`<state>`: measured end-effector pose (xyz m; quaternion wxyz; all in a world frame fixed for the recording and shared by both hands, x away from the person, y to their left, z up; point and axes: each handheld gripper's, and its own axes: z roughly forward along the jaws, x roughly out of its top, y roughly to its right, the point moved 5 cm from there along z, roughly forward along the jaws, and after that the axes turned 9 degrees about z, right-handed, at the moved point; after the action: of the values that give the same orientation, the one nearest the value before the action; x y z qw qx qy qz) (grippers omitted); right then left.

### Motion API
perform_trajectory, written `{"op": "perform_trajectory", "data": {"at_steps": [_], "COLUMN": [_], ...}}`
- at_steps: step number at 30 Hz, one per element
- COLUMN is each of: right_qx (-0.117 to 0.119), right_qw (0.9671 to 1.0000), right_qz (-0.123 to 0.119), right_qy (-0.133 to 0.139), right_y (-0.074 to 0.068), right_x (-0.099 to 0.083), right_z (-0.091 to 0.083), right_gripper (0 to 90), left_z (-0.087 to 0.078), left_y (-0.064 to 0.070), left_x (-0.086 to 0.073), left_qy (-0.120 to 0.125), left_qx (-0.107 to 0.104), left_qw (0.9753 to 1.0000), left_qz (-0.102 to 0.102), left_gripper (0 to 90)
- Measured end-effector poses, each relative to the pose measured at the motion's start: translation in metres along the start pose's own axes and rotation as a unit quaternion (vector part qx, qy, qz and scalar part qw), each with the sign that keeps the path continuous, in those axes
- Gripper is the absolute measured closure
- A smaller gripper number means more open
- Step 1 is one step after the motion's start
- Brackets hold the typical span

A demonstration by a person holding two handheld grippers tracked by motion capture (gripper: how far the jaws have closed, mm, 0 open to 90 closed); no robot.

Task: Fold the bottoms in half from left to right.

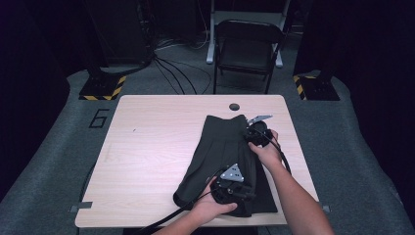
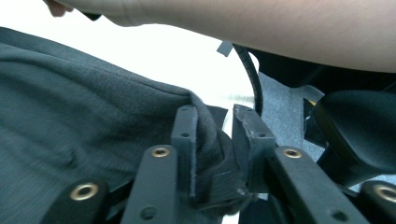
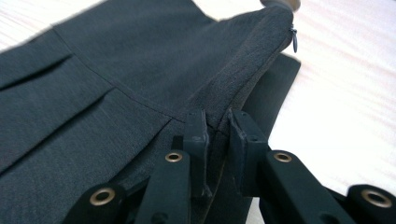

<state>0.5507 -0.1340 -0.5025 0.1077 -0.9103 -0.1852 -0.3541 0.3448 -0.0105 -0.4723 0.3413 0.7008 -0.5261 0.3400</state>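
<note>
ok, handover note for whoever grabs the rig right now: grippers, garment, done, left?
Left gripper: shut on the dark skirt, pinching a fold of fabric at its near end.
Right gripper: shut on the skirt's right edge, near the waistband and zipper pull.
The skirt lies on the right half of the wooden table, its right side gathered up between the jaws.
Done: both grips set.
Left: probably fold that edge over and lay it flat, then let go.
</note>
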Motion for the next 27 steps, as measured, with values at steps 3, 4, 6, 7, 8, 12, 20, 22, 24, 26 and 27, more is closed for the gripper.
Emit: {"op": "perform_trajectory", "data": {"at_steps": [3,4,6,7,8,12,20,22,24,26,27], "right_qx": [-0.008,-0.011,-0.016,-0.018,-0.018,-0.029,-0.039,-0.042,-0.049,-0.046,-0.046], "right_qw": [1.0,0.9999,0.9997,0.9998,0.9998,0.9996,0.9989,0.9988,0.9985,0.9984,0.9983], "right_qz": [-0.001,0.005,0.012,0.003,0.004,0.001,0.024,0.025,0.023,0.029,0.033], "right_qy": [-0.003,-0.007,-0.014,-0.009,-0.011,-0.005,-0.01,-0.012,-0.009,-0.018,-0.019], "right_y": [0.002,0.002,0.002,0.004,0.003,0.004,0.015,0.015,0.016,0.017,0.019], "right_x": [-0.006,-0.008,-0.011,-0.011,-0.011,-0.014,-0.021,-0.022,-0.022,-0.023,-0.024], "right_z": [0.006,0.008,0.01,0.012,0.012,0.013,0.018,0.019,0.021,0.023,0.024], "right_gripper": [77.1,77.0,76.8,76.6,76.4,73.7,62.5,59.8,56.9,54.2,53.2], "left_z": [-0.025,-0.035,-0.057,-0.068,-0.079,-0.115,-0.128,-0.122,-0.115,-0.107,-0.102], "left_y": [-0.005,-0.007,-0.012,-0.015,-0.02,-0.042,-0.059,-0.056,-0.053,-0.048,-0.045], "left_x": [0.001,0.001,0.0,-0.003,-0.007,-0.037,-0.091,-0.097,-0.101,-0.105,-0.107], "left_qy": [0.02,0.028,0.038,0.041,0.04,0.022,0.008,-0.002,-0.009,-0.023,-0.027], "left_qx": [0.01,0.015,0.033,0.053,0.074,0.14,0.164,0.153,0.146,0.134,0.131], "left_qw": [0.9996,0.9993,0.9985,0.9976,0.9964,0.9893,0.9823,0.9844,0.9861,0.9879,0.9885], "left_qz": [-0.015,-0.02,-0.021,-0.019,-0.012,-0.032,-0.09,-0.086,-0.079,-0.073,-0.07], "left_gripper": [63.6,61.5,57.4,56.0,55.2,53.5,50.8,51.7,54.2,57.5,58.1]}}
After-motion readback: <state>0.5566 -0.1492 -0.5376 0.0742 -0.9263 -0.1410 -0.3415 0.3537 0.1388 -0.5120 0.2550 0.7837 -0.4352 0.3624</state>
